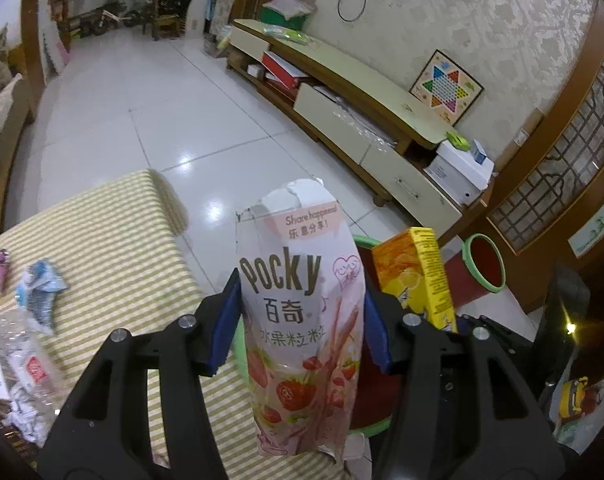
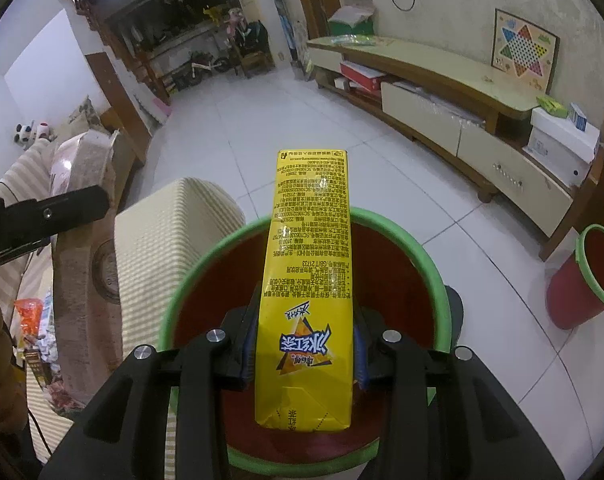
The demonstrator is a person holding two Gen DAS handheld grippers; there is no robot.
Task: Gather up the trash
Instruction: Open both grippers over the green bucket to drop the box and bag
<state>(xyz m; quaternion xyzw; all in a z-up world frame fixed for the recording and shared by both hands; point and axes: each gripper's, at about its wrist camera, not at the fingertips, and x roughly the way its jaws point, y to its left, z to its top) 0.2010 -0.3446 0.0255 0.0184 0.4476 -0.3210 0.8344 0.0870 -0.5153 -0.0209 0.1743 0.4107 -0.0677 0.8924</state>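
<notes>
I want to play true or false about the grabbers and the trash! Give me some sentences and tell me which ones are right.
1. The left gripper holds a pink Pocky packet. True.
2. The right gripper holds a blue bottle. False: its jaws are shut on a yellow drink carton.
3. The yellow drink carton is above a red bin with a green rim. True.
4. Only one red bin is in the room. False: a second red bin stands on the floor near the TV cabinet.
5. Crumpled wrappers lie on the striped cloth. True.
6. The board game lies flat on the floor. False: it leans against the wall on the TV cabinet.
</notes>
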